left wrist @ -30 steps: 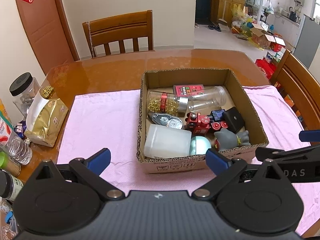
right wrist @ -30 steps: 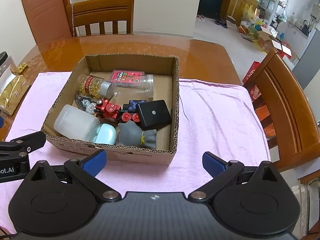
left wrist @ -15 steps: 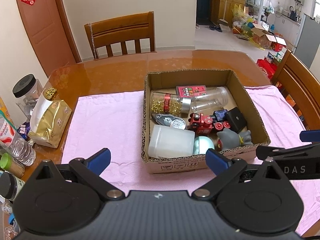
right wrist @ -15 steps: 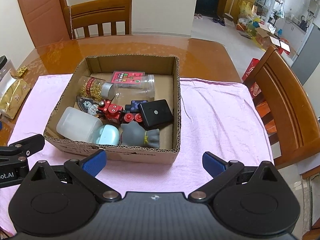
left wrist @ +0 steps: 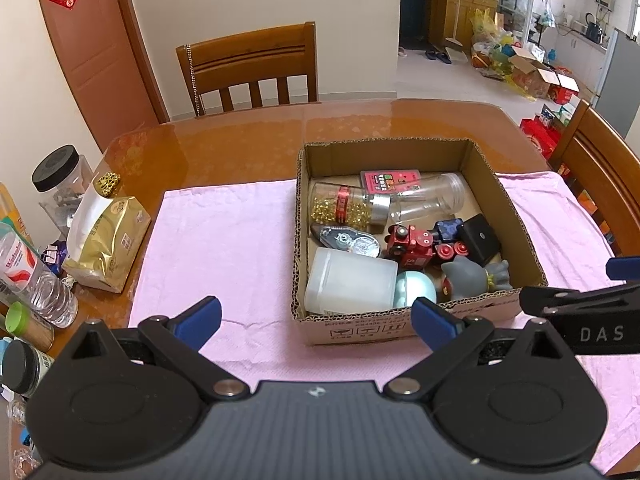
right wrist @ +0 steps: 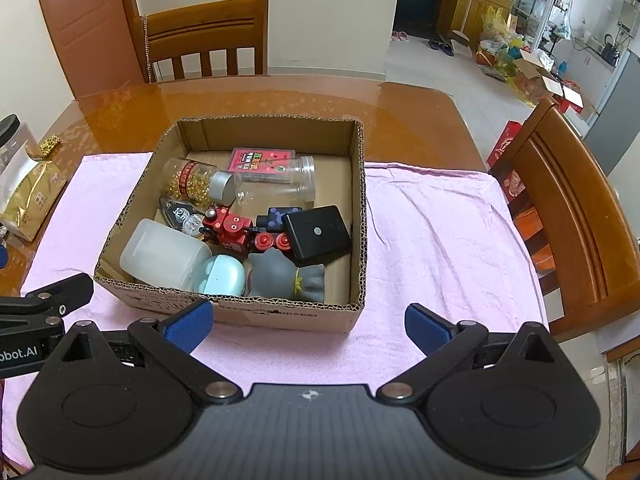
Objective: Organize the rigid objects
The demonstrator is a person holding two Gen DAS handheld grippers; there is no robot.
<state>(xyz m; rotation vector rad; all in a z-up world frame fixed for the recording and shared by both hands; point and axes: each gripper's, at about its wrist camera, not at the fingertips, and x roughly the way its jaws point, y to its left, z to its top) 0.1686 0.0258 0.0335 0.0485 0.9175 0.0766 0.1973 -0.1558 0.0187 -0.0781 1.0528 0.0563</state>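
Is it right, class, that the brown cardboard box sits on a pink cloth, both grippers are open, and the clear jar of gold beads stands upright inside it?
Not quite. The clear jar of gold beads lies on its side, as the right wrist view shows. The brown cardboard box does sit on the pink cloth, with the left gripper and right gripper open.

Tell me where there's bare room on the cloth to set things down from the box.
Free: the pink cloth between the gold bag and the cardboard box, and the stretch right of the box toward the wooden chair. Crowded: the box interior, and the table's left edge, packed with bottles and jars.
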